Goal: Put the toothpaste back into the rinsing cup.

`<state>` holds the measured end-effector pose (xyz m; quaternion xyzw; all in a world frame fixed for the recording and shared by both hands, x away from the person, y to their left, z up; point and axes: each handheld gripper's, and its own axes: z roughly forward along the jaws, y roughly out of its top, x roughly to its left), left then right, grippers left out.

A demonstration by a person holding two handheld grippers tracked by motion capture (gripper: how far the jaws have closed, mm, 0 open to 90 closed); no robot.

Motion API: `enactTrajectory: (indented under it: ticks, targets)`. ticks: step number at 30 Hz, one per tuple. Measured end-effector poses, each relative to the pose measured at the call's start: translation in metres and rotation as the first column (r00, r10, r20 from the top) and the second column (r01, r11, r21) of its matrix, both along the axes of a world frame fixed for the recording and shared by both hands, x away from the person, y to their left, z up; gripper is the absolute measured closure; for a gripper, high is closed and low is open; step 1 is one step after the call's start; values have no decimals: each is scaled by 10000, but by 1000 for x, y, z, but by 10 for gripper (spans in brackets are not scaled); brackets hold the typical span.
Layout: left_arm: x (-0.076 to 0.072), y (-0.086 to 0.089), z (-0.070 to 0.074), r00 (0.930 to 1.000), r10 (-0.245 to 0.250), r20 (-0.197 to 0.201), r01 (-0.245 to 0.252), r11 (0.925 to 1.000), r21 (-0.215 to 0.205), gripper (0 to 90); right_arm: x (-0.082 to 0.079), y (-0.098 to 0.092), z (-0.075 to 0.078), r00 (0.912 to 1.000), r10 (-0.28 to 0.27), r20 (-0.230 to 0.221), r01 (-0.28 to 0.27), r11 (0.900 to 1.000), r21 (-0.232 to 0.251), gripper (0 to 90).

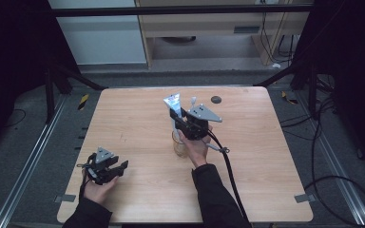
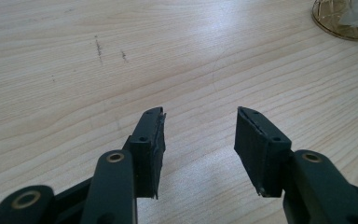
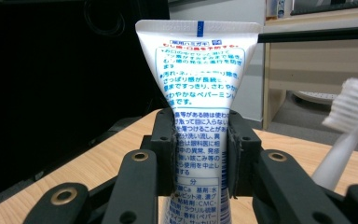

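A white toothpaste tube [image 3: 199,84] with blue and red print stands upright, crimped end up. My right gripper [image 3: 200,140] is shut on its middle. In the high view the right gripper [image 1: 177,116] holds the tube [image 1: 173,102] above a clear glass cup [image 1: 177,146] at the table's middle; the hand hides part of the cup. A white toothbrush [image 3: 349,121] rises bristles up just right of the tube, its head [image 1: 193,100] showing past the gripper. My left gripper [image 1: 121,166] rests low at the front left, open, with nothing between its jaws [image 2: 200,126].
The wooden table [image 1: 138,118] has a small dark round spot [image 1: 216,99] near its far edge. The cup's base [image 2: 345,21] shows at the upper right of the left gripper view. The right gripper's cable [image 1: 230,175] trails toward the front edge.
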<state>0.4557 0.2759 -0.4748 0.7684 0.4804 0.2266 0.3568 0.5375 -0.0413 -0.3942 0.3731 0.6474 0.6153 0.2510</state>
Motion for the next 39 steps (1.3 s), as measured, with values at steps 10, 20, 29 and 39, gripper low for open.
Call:
enactTrajectory:
  ticks: [10,20,29,39]
  targets:
    - [0,0,0,10000,2,-11,-2,10000,31,520,3,-1,-12,9998,-74,-202,69,9997,-238,692]
    - [0,0,0,10000,16,-15,-16,10000,32,520,0,1,-28,9996,-180,-202,174,9994,-291,690]
    - [0,0,0,10000,12,-6,-12,10000,43,521,-4,3,-34,9999,-144,24,145,9987,-483,689]
    - [0,0,0,10000,23,-1,-23,10000,52,522,-5,4,-38,9999,-142,-75,135,9960,-884,672]
